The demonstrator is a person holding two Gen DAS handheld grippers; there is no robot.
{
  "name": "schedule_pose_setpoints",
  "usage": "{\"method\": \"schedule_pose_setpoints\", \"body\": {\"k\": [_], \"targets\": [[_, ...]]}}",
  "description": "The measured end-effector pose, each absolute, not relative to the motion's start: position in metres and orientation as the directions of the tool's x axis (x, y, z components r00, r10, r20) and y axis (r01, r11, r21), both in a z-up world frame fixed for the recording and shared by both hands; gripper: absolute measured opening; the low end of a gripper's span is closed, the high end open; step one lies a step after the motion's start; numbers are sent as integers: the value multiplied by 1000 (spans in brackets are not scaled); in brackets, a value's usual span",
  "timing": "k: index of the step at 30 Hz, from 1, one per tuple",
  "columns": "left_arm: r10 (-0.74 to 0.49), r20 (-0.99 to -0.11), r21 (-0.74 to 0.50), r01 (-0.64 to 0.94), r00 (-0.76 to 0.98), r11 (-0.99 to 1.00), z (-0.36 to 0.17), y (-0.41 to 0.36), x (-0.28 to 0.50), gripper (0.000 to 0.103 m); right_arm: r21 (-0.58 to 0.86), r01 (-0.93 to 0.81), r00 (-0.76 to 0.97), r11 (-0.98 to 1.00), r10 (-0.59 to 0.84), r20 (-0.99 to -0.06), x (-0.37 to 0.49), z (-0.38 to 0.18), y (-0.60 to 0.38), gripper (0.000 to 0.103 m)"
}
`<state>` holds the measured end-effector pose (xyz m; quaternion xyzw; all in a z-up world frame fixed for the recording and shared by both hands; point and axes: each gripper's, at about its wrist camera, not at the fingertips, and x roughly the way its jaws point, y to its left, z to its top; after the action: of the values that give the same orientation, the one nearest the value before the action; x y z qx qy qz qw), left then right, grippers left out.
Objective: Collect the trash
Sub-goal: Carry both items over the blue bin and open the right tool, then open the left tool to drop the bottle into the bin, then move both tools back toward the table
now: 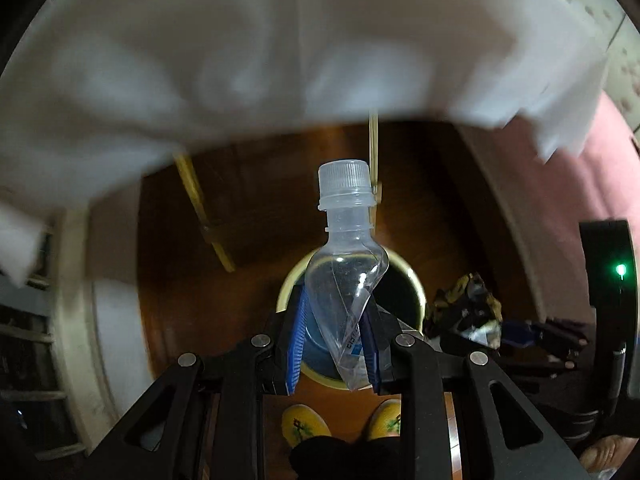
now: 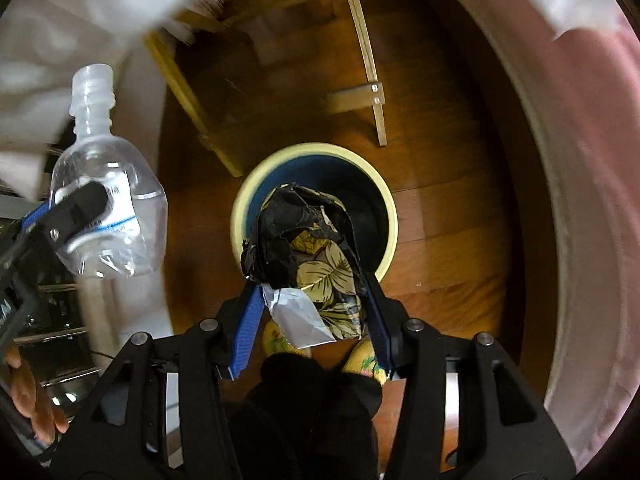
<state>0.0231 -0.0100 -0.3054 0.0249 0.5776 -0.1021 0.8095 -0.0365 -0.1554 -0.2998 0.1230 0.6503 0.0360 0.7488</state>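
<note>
My left gripper [image 1: 334, 320] is shut on a crushed clear plastic bottle [image 1: 344, 256] with a white cap, held above a round bin [image 1: 416, 292] with a pale yellow rim. The bottle [image 2: 108, 196] and left gripper also show at the left of the right wrist view. My right gripper [image 2: 312, 300] is shut on a crumpled black wrapper with a gold leaf pattern [image 2: 316, 260], held over the bin [image 2: 316, 150], whose inside is dark blue. The wrapper [image 1: 466, 304] shows at the right in the left wrist view.
The bin stands on a brown wooden floor [image 2: 448, 208]. A wooden chair frame [image 2: 368, 64] stands behind it. White cloth [image 1: 240, 48] hangs above, pink cloth [image 2: 592, 184] at the right. Yellow slippers [image 1: 304, 424] are below the grippers. Metal shelves [image 2: 60, 336] stand at left.
</note>
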Motion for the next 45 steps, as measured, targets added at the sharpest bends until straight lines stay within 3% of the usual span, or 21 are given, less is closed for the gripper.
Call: {"method": "schedule_pose_setpoints", "body": {"k": [6,9,11,14,17,26,45], "targets": [[-111,-965,-58,217,238,974,-393,-18,34,27,196,101,133,975,182,-974,-21,-388,-154,48],[-129,-970,-82,224,204,971,-419,-15,36,51,192,104,132,976,178,-975,-15,-415,-148,51],[-130,-970,-84,219,203,972,-429,-13,35,74,192,114,120,975,178,-977,-15,-425,-145,54],[-133,-968,-90,205,211,975,-433,-6,34,83,185,129,113,974,171,-979,-12,-431,-142,60],[-121,-968,-81,183,221,980,-429,-1,30,84,182,133,130,974,165,-978,-7,-432,-138,63],[-130,-941,-84,156,312,984,-331,20,36,84,177,121,222,977,147,-964,-6,-353,-141,64],[-174,-895,-91,213,411,973,-31,48,20,84,221,64,415,973,176,-893,-38,-52,-114,64]]}}
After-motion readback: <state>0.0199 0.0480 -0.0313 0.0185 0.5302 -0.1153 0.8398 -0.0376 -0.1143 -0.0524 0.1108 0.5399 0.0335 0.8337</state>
